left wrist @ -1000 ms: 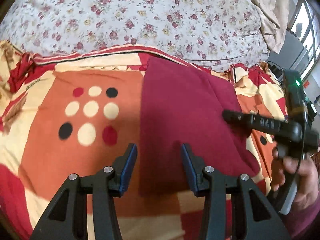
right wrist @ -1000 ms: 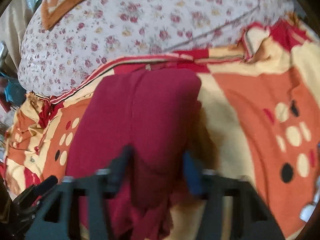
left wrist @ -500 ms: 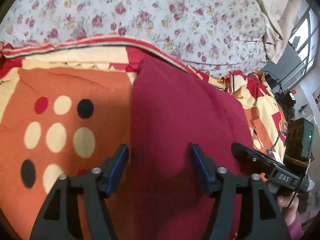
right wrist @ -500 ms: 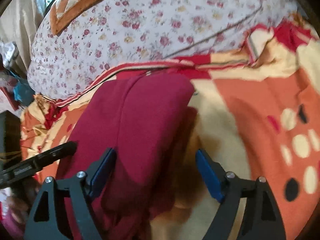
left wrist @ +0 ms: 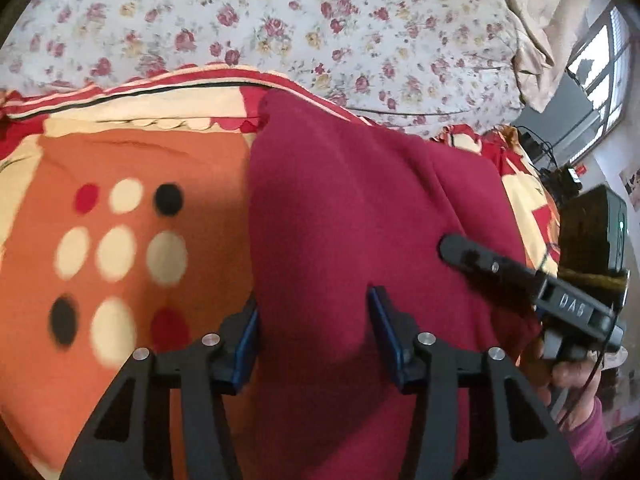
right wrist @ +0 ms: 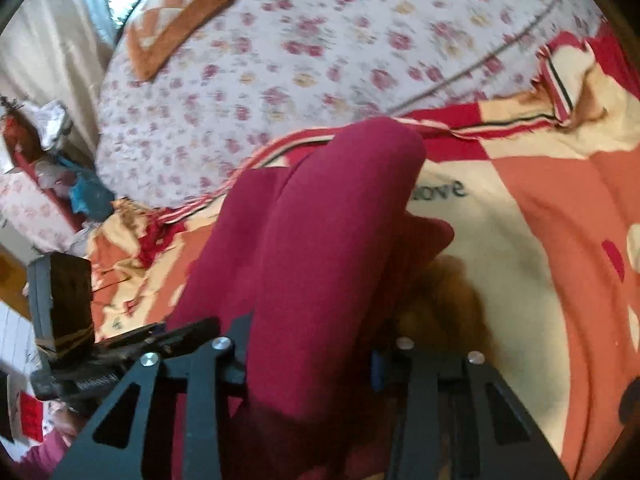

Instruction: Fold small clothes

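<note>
A dark red garment point(left wrist: 360, 216) lies folded lengthwise on a patterned orange, cream and red blanket point(left wrist: 120, 168). My left gripper point(left wrist: 314, 332) is open, its jaws astride the garment's left near edge, low over it. The right gripper's finger point(left wrist: 492, 266) shows at the garment's right side in the left wrist view. In the right wrist view the garment point(right wrist: 320, 240) runs up the middle and bulges between the jaws of my right gripper point(right wrist: 310, 356), which stand wide apart. The left gripper's body point(right wrist: 96, 360) shows at the left there.
A floral quilt point(left wrist: 280, 20) lies behind the blanket, with an orange-patterned pillow point(right wrist: 188, 4) on it. A window point(left wrist: 600, 60) and cables are at the far right. Clutter point(right wrist: 48, 152) lies beside the bed at the left of the right wrist view.
Both grippers have moved forward and lower over the garment. The left gripper shifted right onto its left edge. The garment now fills the gap between the right jaws.
</note>
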Demonstrator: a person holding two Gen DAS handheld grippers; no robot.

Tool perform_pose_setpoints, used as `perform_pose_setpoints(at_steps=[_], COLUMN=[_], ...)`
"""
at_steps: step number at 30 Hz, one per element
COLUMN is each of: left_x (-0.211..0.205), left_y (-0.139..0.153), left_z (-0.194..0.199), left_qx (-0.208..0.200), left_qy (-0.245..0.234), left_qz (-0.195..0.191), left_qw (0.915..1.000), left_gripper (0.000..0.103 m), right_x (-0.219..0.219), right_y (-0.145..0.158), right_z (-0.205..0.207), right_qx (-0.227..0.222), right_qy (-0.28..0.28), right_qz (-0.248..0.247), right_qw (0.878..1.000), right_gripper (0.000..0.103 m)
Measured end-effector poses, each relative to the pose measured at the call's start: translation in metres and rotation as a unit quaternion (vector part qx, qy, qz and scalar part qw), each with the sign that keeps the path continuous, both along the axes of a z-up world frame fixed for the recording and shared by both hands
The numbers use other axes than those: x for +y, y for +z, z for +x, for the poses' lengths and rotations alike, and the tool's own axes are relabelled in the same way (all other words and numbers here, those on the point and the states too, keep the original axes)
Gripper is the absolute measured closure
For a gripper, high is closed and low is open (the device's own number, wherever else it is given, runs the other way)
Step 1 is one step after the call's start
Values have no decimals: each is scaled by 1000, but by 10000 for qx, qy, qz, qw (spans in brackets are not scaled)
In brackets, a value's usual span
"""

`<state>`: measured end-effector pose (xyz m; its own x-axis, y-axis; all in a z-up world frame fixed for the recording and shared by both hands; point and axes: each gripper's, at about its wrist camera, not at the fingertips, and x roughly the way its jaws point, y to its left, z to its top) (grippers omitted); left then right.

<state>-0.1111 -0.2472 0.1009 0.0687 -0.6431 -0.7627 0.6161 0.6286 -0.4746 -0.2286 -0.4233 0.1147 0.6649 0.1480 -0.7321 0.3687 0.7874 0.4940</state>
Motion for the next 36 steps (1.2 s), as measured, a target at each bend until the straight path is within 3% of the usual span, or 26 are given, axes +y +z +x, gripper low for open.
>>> perform_pose_setpoints(at_steps=[5, 11, 14, 16, 20, 27, 36], left_x=[60, 98, 100, 99, 94, 103, 110], left_y=[29, 7, -11, -9, -2, 14, 32], left_z=[-30, -51, -56, -63, -75, -84, -100], left_qx=[-100, 31, 32, -226, -598, -1050, -1513], left_qy=[245, 550, 689, 727, 819, 1129, 1294], left_qz=[25, 447, 554, 571, 772, 989, 1099], left_qw=[9996, 9975, 9961, 9955, 9918, 9831, 9738], left_gripper=[74, 74, 71, 70, 69, 69, 69], right_x=[39, 90, 107, 109, 106, 123, 154], right_y=[25, 12, -8, -15, -1, 40, 57], right_z=[-10, -14, -11, -15, -28, -50, -63], right_qx=[-176, 84, 521, 553, 584, 410, 352], right_qy=[485, 928, 940, 872, 789, 809, 963], right_qz=[206, 335, -160, -378, -563, -1361, -1660], right_qw=[9985, 9951, 9941, 9939, 9936, 9865, 9808], right_gripper=[63, 62, 51, 43, 42, 42, 41])
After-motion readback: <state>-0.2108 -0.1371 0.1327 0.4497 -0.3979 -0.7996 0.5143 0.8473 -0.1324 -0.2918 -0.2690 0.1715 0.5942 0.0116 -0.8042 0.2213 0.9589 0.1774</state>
